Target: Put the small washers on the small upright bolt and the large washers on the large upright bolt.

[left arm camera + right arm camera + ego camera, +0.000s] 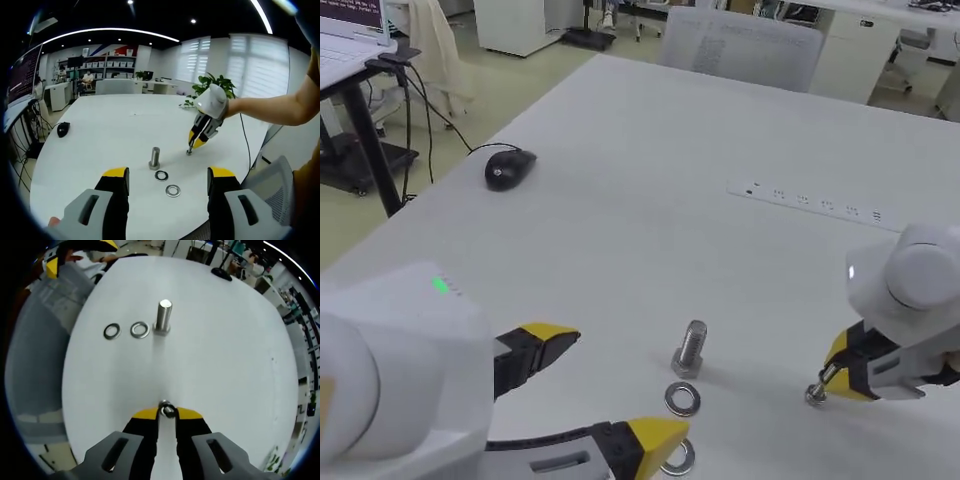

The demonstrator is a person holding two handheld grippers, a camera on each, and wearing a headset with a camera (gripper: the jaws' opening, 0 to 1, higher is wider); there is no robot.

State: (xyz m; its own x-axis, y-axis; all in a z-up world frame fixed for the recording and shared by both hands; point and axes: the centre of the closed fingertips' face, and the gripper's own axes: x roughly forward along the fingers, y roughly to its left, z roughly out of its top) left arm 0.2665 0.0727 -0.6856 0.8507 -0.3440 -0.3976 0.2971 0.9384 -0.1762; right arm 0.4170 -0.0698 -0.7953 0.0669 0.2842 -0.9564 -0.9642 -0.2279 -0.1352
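1. Left gripper point(605, 385): jaws released and spread wide, low over the tabletop point(650, 200).
2. Large bolt point(690, 348): upright on its head.
3. First large washer point(682, 399): flat, just beside the large bolt.
4. Second large washer point(678, 458): flat, at a left jaw tip.
5. Right gripper point(835, 375): jaws clenched on the small bolt point(817, 393), which stands on the tabletop apart from the large bolt.
6. Mouse point(508, 167): far left.

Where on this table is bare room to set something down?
Free: the wide patch between the mouse, the power strip and the large bolt. Crowded: the near edge, where two washers lie by that bolt between the open left gripper and the right gripper, shut on a small bolt.
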